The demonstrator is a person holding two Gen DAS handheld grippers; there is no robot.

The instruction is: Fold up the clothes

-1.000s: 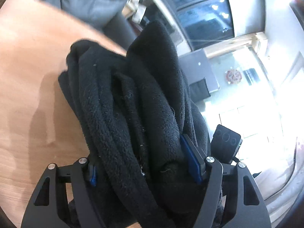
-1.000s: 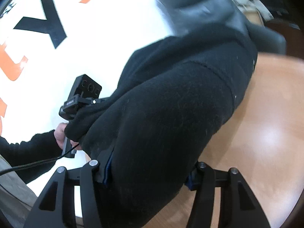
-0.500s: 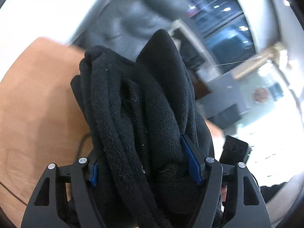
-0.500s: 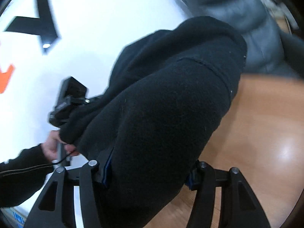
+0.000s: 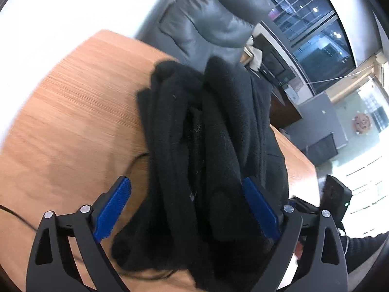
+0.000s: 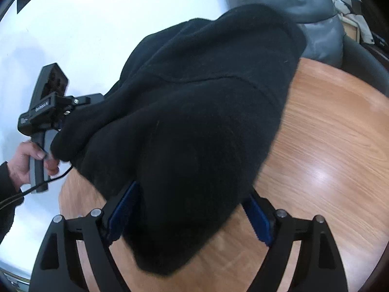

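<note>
A folded black fleece garment (image 5: 209, 146) lies bunched between the fingers of my left gripper (image 5: 187, 199), over the wooden table (image 5: 73, 121). The left jaws stand apart; the left blue pad (image 5: 114, 206) is clear of the cloth and the right pad (image 5: 257, 206) touches it. In the right wrist view the same garment (image 6: 199, 121) fills the gap of my right gripper (image 6: 189, 209), whose jaws are also spread, with both blue pads showing beside the cloth. The other hand-held gripper (image 6: 46, 107) shows at the left there.
A grey leather chair (image 5: 214, 19) stands behind the round table, also in the right wrist view (image 6: 304, 7). A thin black cable (image 5: 14, 214) lies on the table at the left. White floor surrounds the table; windows and cabinets lie at the far right.
Both grippers have opened: the pads that pinched the fleece now stand apart from it. The garment has come down over the table and both views have tilted toward the chair.
</note>
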